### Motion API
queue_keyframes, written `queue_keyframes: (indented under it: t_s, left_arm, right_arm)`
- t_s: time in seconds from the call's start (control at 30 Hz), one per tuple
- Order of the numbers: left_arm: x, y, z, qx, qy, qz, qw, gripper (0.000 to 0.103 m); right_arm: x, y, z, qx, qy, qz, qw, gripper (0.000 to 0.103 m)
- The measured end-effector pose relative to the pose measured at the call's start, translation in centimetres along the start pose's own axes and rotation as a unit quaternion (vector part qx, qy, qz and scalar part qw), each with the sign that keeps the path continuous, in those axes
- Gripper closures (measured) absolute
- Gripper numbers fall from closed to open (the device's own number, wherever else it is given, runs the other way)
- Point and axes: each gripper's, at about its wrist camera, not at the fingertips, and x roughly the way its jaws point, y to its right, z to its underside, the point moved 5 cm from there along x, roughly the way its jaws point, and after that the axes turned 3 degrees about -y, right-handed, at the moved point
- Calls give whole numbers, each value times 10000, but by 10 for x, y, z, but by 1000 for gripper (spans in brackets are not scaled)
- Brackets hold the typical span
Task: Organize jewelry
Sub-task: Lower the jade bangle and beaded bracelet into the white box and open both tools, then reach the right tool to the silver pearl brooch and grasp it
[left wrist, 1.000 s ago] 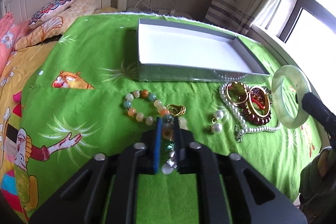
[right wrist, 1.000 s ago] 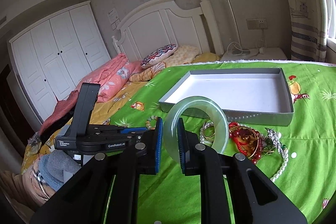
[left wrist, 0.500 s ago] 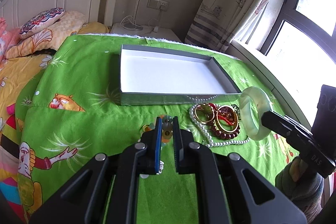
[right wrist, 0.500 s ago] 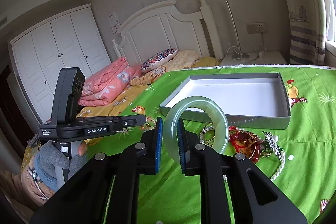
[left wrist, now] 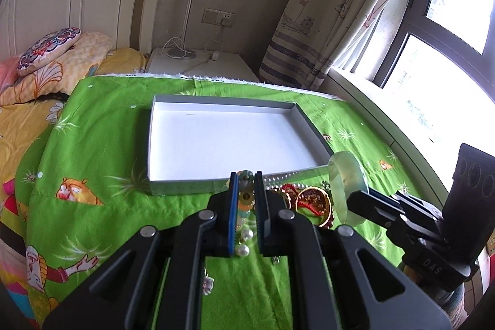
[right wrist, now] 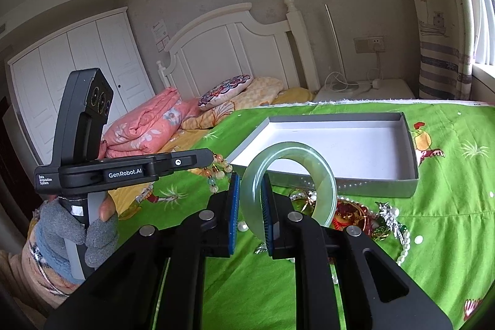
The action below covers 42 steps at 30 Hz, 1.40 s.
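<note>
My left gripper (left wrist: 246, 175) is shut on a bracelet of orange, green and white beads (left wrist: 246, 199), held above the green blanket just in front of the grey box (left wrist: 222, 101). In the right wrist view the bracelet (right wrist: 216, 172) dangles from the left gripper (right wrist: 213, 158). My right gripper (right wrist: 250, 179) is shut on a pale green jade bangle (right wrist: 321, 172), held upright over the jewelry pile. The left wrist view shows that bangle (left wrist: 348, 184) and the right gripper (left wrist: 355, 200) at the right. The box's white inside is bare.
Gold and red bangles and a pearl necklace lie in a pile (left wrist: 312, 203) before the box's near wall (right wrist: 380, 187). Pearl earrings (left wrist: 246, 240) lie under my left gripper. A gloved hand (right wrist: 92, 234) holds the left gripper. Pillows and folded quilts sit at the far left.
My left gripper has lifted the beaded bracelet off the blanket and risen toward the box. The right gripper with the bangle has hardly moved.
</note>
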Motion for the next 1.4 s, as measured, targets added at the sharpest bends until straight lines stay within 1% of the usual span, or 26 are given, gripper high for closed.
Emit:
queue_keyframes:
  t_s: [0.1,0.23,0.3,0.37,0.6,0.7,0.8,0.83,0.87,0.9,0.93,0.97,1.0,1.03,1.07,1.1,1.17,1.23,1.37,1.4]
  left_arm:
    - [7,1,-22,-25,42,-30,10000,94]
    - [23,-1,-54,-64,57,-105,9999,94]
    - [35,-5,-67,-131,13,-152,9998,94]
    - [50,-11,-77,-164,-31,-275,9995,94]
    - [96,-44,-96,-460,-161,-809,9955,94]
    - [110,-58,-100,-552,-189,-1047,9928,94]
    - [118,-68,-98,-635,-214,-1143,9912,94]
    - [119,-71,-96,-671,-199,-1151,9909,90]
    - [119,-73,-93,-695,-188,-1169,9905,72]
    - [118,-75,-91,-705,-153,-1202,9901,59]
    - [115,-76,-88,-697,-64,-1250,9897,37]
    - [111,-78,-86,-681,34,-1321,9889,31]
    - [108,-79,-83,-671,67,-1358,9884,31]
    - [107,-79,-80,-683,47,-1313,9890,31]
    - [104,-80,-76,-718,33,-1243,9896,31]
    - [101,-81,-72,-755,36,-1220,9896,29]
    - [94,-82,-63,-827,89,-1246,9887,20]
    - [86,-81,-54,-901,133,-1233,9882,17]
    - [68,-73,-34,-963,223,-1237,9874,10]
    - [65,-69,-28,-957,225,-1248,9873,9]
  right_arm:
    - [6,9,-14,-115,16,224,9997,88]
    - [19,22,-33,-353,-24,637,9973,88]
    - [29,30,-40,-418,-127,782,9960,88]
    - [42,38,-46,-510,-265,973,9936,88]
    - [99,73,-63,-655,-838,1609,9812,88]
    - [125,89,-65,-632,-1122,1849,9743,88]
    - [147,104,-59,-576,-1432,2022,9671,87]
    - [153,107,-58,-547,-1491,2030,9662,87]
    - [154,108,-58,-505,-1447,2011,9675,87]
    - [153,109,-59,-400,-1396,1969,9696,86]
    - [148,108,-60,-261,-1349,1864,9728,84]
    - [143,108,-62,-126,-1279,1705,9769,81]
    - [136,105,-64,-64,-1179,1609,9799,73]
    - [127,102,-65,-57,-1067,1573,9817,68]
    - [119,101,-67,-62,-983,1537,9832,68]
    - [112,99,-67,-48,-923,1465,9849,68]
    - [96,98,-64,9,-815,1375,9871,68]
    - [81,99,-58,79,-744,1349,9880,68]
    - [52,101,-34,309,-588,1249,9899,68]
    - [46,101,-28,375,-542,1236,9901,68]
